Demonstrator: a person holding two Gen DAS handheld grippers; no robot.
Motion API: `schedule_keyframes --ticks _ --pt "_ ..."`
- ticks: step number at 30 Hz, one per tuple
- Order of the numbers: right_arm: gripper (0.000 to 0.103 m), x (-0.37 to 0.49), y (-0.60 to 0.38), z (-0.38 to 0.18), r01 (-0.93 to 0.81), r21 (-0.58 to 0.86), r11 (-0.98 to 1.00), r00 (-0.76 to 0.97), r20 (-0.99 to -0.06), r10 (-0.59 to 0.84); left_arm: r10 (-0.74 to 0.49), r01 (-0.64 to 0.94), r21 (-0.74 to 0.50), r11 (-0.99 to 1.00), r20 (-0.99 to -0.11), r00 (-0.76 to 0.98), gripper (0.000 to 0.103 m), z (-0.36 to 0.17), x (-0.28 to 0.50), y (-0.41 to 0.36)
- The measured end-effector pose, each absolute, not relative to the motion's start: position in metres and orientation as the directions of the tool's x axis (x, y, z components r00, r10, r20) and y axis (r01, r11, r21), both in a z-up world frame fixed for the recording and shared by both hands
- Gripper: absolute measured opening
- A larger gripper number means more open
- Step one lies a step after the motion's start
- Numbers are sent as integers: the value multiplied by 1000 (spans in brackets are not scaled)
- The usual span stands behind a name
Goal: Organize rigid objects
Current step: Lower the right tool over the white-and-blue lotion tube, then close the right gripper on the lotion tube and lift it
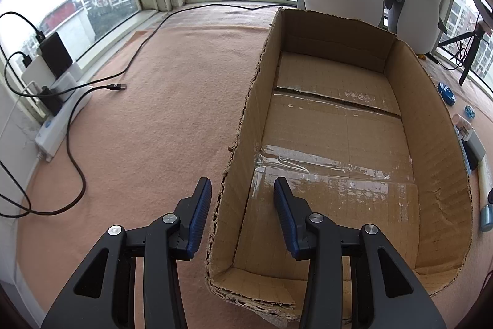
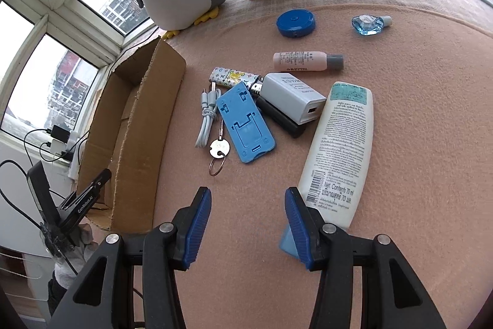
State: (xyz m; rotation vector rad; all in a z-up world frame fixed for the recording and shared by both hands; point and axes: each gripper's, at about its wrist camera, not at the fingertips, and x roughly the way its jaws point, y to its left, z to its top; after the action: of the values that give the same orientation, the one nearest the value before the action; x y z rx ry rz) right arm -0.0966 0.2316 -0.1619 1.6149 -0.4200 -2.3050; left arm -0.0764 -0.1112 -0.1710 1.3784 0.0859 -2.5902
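Left hand-held gripper (image 1: 242, 190) agape over cardboard box (image 1: 437, 125), right hand-held gripper (image 2: 248, 199) agape

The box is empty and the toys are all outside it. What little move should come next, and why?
Probably ease the open right tool forward around the white lotion bottle, the nearest item, already beside one finger. The cardboard box holds nothing, and the left tool waits open over its edge.

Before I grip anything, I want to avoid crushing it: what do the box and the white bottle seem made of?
The box looks like corrugated cardboard: matte brown, ragged torn edges, tape residue. The white bottle looks like smooth, slightly glossy plastic with printed text, possibly squeezable.
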Motion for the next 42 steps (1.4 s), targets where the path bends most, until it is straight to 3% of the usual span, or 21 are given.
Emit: schedule_keyframes --ticks 7,21,29,31,32,42 --pt "76 -66 243 -152 -26 139 -990 -496 -862 -108 -156 214 44 -976 -825 -544 41 -171 -77 -112" --pt "76 -92 225 -189 -89 10 -996 -452 -891 31 -139 210 24 -977 -823 -551 41 -171 -76 -113" --pt "65 -91 230 -197 -82 -14 -997 -448 -893 49 -136 207 23 -978 -822 -553 41 -172 -77 -113" --pt "57 -92 232 -196 -79 -8 -997 -447 -893 43 -136 205 24 -978 -821 -554 41 -172 -77 -113" --pt "47 -93 233 -195 -75 -7 -997 -449 -893 40 -137 205 25 -978 -821 -554 41 -172 -78 -113" --pt "44 -90 249 -192 -61 99 -993 -451 -891 -61 -136 206 23 -978 -821 -554 41 -172 -78 -112"
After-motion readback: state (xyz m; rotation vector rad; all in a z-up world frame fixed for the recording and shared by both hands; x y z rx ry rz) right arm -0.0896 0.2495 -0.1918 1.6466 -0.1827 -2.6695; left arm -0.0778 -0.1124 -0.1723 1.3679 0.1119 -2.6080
